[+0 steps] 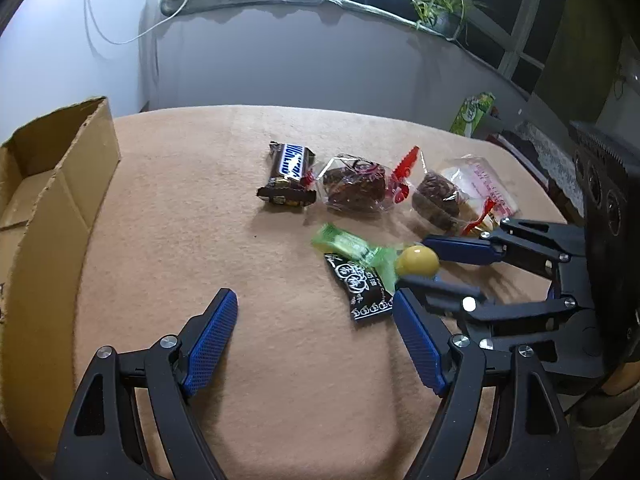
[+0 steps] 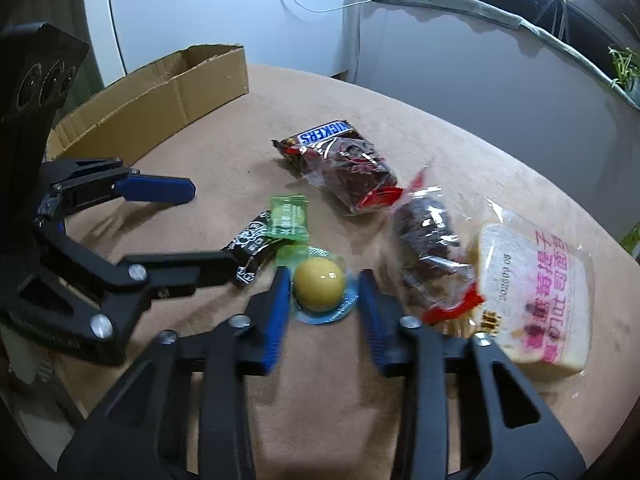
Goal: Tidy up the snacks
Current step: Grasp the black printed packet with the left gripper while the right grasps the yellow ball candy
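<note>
Snacks lie on the tan cloth table (image 1: 168, 208): a Snickers bar (image 1: 289, 174) (image 2: 320, 136), two clear packs of dark cakes (image 1: 354, 184) (image 2: 430, 236), a bagged bread slice (image 2: 536, 292), a green candy (image 1: 344, 242) (image 2: 289, 216), a black sachet (image 1: 358, 286) (image 2: 252, 248) and a yellow ball in a clear wrapper (image 1: 416, 261) (image 2: 319, 290). My right gripper (image 2: 323, 286) (image 1: 416, 262) is open with a finger on each side of the yellow ball, apart from it. My left gripper (image 1: 314, 316) is open and empty, just left of the black sachet.
An open cardboard box (image 1: 48, 176) (image 2: 160, 96) stands at the table's left edge. A padded bench and wall lie behind the table. A potted plant (image 1: 440, 12) sits on the window ledge. A green carton (image 1: 472, 114) stands beyond the far right edge.
</note>
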Motion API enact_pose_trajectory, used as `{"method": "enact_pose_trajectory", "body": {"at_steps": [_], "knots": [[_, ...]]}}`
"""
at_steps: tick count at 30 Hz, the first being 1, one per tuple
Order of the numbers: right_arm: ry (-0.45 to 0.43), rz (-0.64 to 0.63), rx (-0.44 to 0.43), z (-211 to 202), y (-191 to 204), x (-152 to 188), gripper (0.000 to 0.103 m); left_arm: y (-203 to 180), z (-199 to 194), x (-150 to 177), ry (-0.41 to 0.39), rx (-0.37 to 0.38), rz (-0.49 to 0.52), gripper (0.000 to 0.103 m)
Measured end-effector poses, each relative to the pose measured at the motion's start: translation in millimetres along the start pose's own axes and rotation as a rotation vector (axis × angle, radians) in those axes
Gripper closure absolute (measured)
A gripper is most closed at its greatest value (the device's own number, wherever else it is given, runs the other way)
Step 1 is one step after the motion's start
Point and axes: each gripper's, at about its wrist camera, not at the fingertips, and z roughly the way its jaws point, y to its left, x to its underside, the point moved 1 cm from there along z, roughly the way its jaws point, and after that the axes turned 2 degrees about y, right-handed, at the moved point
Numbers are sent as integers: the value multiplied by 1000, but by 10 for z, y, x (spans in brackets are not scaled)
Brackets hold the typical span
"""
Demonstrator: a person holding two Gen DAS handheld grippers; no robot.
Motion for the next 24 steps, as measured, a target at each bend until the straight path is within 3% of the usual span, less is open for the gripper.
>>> {"method": "enact_pose_trajectory", "body": {"at_steps": [7, 9, 13, 15, 17, 24], "knots": [[-26, 44, 36, -210, -57, 217, 69, -177, 112, -89, 15, -26, 48, 25], [-34, 75, 47, -294, -91, 344, 69, -244, 162, -108, 23, -34, 72, 41], [-53, 134, 53, -443, -168, 569, 69, -321, 224, -108, 21, -66, 124, 52], [-66, 160, 59, -511, -211, 658, 69, -326, 209, -106, 17, -60, 130, 71], [-78, 180, 62, -558, -244, 717, 69, -316, 202, -111, 14, -57, 130, 77], [-120, 217, 53, -655, -256, 809, 69, -268, 45, -37, -19, -35, 102, 77]]}}
